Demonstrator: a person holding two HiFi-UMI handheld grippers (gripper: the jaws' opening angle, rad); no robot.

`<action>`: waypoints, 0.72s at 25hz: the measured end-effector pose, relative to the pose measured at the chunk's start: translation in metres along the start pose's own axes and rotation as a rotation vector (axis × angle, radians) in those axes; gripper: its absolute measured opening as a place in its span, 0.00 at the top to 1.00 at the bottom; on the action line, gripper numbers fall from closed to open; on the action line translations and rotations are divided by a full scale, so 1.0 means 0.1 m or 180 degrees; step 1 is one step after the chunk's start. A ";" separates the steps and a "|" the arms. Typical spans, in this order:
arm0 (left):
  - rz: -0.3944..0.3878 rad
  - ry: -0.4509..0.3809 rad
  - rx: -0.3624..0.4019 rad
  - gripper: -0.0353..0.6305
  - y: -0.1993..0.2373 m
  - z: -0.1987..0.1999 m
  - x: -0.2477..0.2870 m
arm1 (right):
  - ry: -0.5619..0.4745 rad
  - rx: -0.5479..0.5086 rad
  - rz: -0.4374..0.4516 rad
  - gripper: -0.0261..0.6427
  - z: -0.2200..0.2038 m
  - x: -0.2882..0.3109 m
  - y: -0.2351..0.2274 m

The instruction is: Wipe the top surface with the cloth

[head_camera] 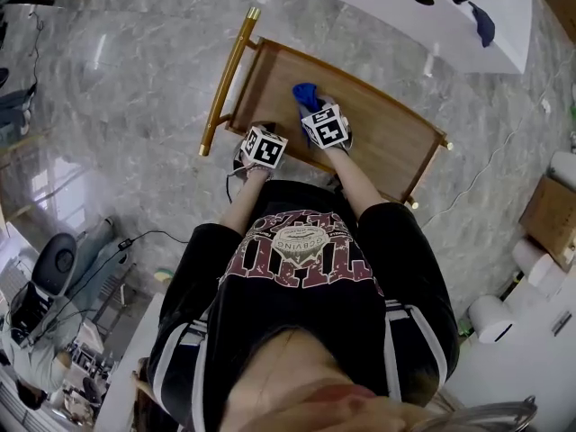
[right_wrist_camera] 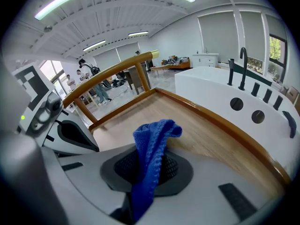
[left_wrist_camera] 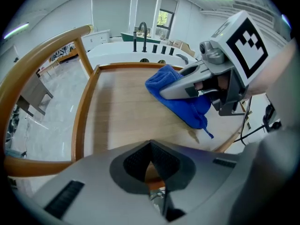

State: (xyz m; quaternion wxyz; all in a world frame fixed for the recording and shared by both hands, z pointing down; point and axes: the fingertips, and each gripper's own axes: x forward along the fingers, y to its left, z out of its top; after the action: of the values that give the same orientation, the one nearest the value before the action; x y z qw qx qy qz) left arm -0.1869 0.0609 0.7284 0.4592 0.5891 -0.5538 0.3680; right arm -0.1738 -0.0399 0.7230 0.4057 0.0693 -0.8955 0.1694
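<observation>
Currently the right gripper (right_wrist_camera: 150,167) has its fingers clenched on the blue cloth (right_wrist_camera: 153,137), which drapes down onto the wooden bench (head_camera: 389,138) top, near its middle. Left gripper (left_wrist_camera: 150,167): fingers closed together, holding nothing, above the bench's near edge.

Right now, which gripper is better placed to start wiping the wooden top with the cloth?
Right. The right gripper is shut on the blue cloth, out over the wooden top. The left gripper is shut, holds nothing, and sits back by the top's near edge.
</observation>
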 end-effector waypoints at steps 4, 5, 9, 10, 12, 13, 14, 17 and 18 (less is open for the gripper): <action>0.0046 -0.0036 -0.0068 0.88 0.07 -0.08 -0.05 | 0.0031 -0.0086 0.0069 0.87 0.07 0.10 0.13; 0.0063 -0.0049 -0.0095 0.88 0.09 -0.10 -0.05 | 0.0038 -0.0106 0.0089 0.87 0.08 0.13 0.16; 0.0107 -0.0102 -0.0211 0.88 0.18 -0.14 -0.08 | 0.0078 -0.0200 0.0176 0.87 0.17 0.25 0.27; 0.0115 -0.0115 -0.0235 0.88 0.20 -0.14 -0.09 | 0.0093 -0.0217 0.0197 0.87 0.19 0.28 0.29; 0.0125 -0.0137 -0.0278 0.88 0.22 -0.14 -0.12 | 0.0125 -0.0262 0.0238 0.87 0.24 0.33 0.35; 0.0128 -0.0147 -0.0297 0.88 0.23 -0.14 -0.13 | 0.0140 -0.0290 0.0253 0.87 0.26 0.36 0.38; 0.0132 -0.0157 -0.0313 0.88 0.24 -0.15 -0.14 | 0.0149 -0.0322 0.0263 0.87 0.29 0.39 0.40; 0.0143 -0.0184 -0.0348 0.88 0.27 -0.17 -0.18 | 0.0138 -0.0422 0.0298 0.87 0.37 0.48 0.49; 0.0144 -0.0191 -0.0359 0.88 0.28 -0.19 -0.19 | 0.0139 -0.0445 0.0317 0.87 0.38 0.51 0.52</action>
State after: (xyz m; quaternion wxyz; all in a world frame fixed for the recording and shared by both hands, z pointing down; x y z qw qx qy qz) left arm -0.2152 0.0857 0.7198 0.4664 0.5604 -0.6004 0.3287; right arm -0.2479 -0.0040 0.7249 0.4200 -0.0075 -0.8984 0.1278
